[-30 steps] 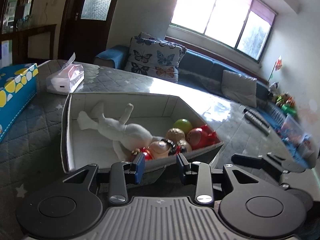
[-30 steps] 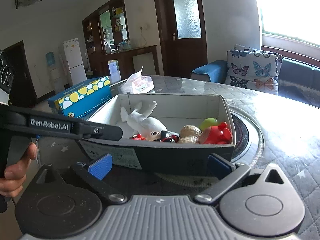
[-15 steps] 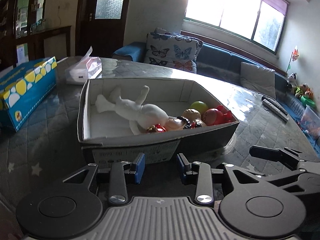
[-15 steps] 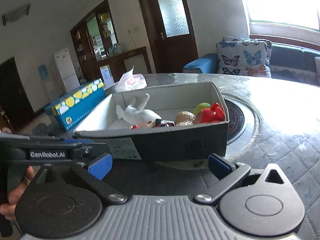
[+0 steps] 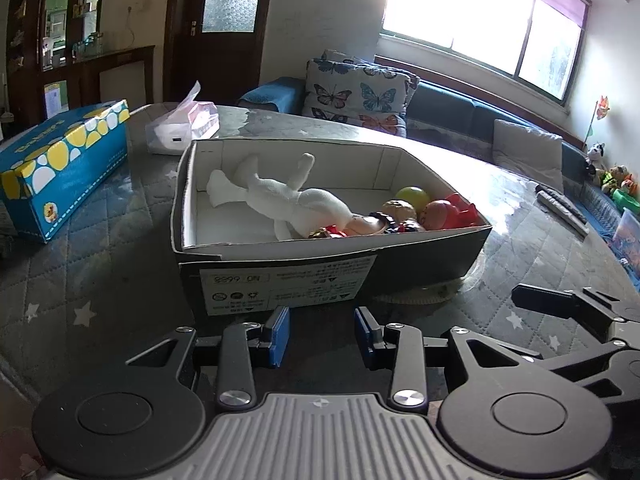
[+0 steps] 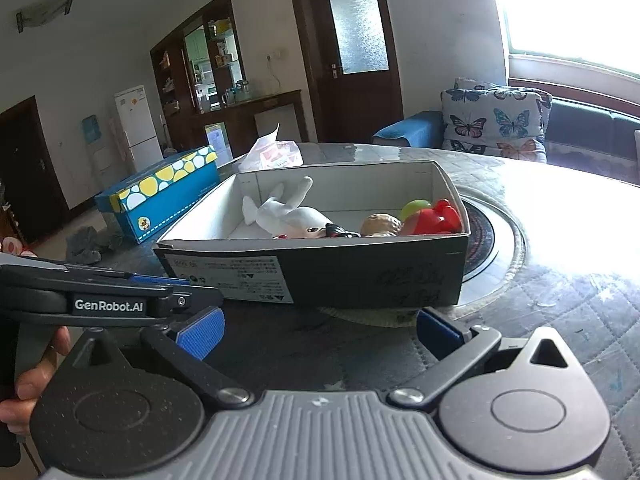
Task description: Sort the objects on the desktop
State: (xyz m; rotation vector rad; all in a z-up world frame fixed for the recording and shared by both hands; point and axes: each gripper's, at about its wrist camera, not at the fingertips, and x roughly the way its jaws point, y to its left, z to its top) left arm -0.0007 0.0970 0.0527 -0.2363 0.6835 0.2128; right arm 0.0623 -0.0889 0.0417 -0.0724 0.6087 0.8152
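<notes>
A black cardboard box [image 5: 420, 258] with a white inside stands on the quilted table; it also shows in the right wrist view [image 6: 360, 276]. In it lie a white plush toy [image 5: 288, 196], a doll, a yellow-green ball [image 5: 412, 196], a brown ball and a red toy [image 5: 460, 212]. My left gripper [image 5: 322, 330] is open and empty, just in front of the box's labelled side. My right gripper [image 6: 316, 328] is wide open and empty, in front of the box's near corner. The left gripper's body [image 6: 108, 300] shows at the left of the right wrist view.
A blue tissue box with yellow and white spots [image 5: 60, 164] stands to the left of the box. A plastic-wrapped tissue pack [image 5: 184, 130] lies behind it. A round turntable [image 6: 484, 236] lies under the box's right end. Two remotes [image 5: 564, 212] lie at the table's far right.
Both grippers have drawn back from the box and lower, so the box looks farther away. Both stay open and empty. The box and the toys have not moved.
</notes>
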